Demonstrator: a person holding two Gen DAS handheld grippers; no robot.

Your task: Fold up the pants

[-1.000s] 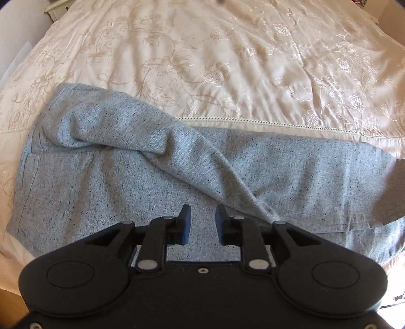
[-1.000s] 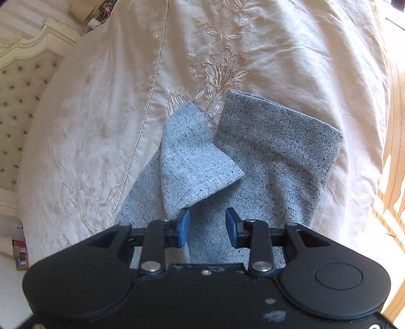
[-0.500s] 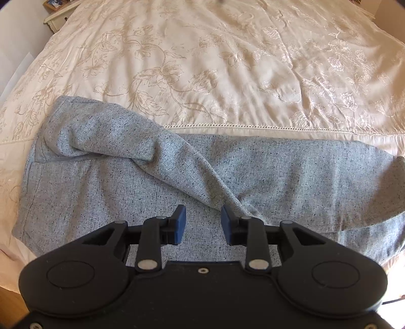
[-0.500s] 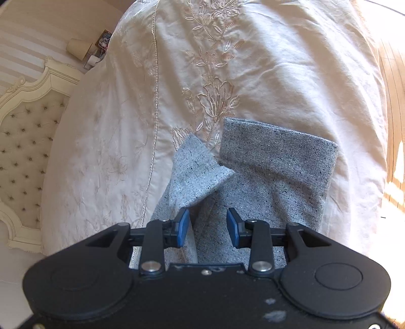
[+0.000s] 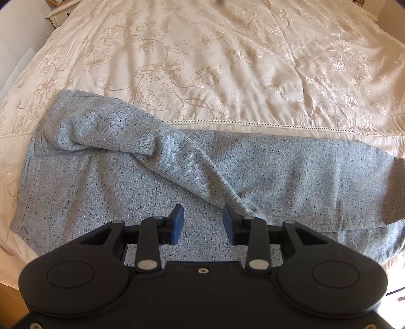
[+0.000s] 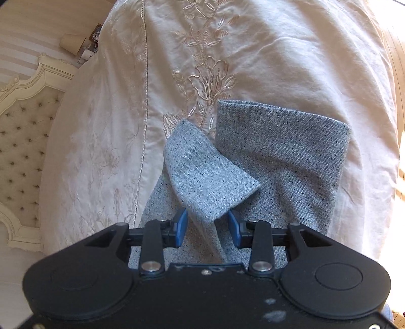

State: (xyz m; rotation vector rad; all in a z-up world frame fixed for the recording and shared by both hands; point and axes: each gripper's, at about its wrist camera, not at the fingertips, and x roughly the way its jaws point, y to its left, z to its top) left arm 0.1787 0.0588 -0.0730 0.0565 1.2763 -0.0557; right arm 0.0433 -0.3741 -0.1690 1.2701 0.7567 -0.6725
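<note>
Grey speckled pants (image 5: 278, 174) lie across the near edge of the bed, waist at the left, legs running right. The upper leg is twisted and folded diagonally over the lower one (image 5: 157, 157). My left gripper (image 5: 201, 224) is open and empty, just above the cloth near the front edge. In the right wrist view the two leg ends (image 6: 278, 151) show, one cuff flipped over (image 6: 207, 177). My right gripper (image 6: 207, 227) is open, its jaws either side of the flipped cuff's near edge, not closed on it.
A cream embroidered bedspread (image 5: 227, 63) covers the bed. A tufted cream headboard (image 6: 22, 141) stands at the left in the right wrist view. A bedside table (image 5: 58, 12) is at the far left. Wooden floor (image 6: 397, 50) lies beyond the bed's right edge.
My left gripper has opened wider and drawn back slightly from the pants. My right gripper lifted away, then came back down close over the flipped cuff.
</note>
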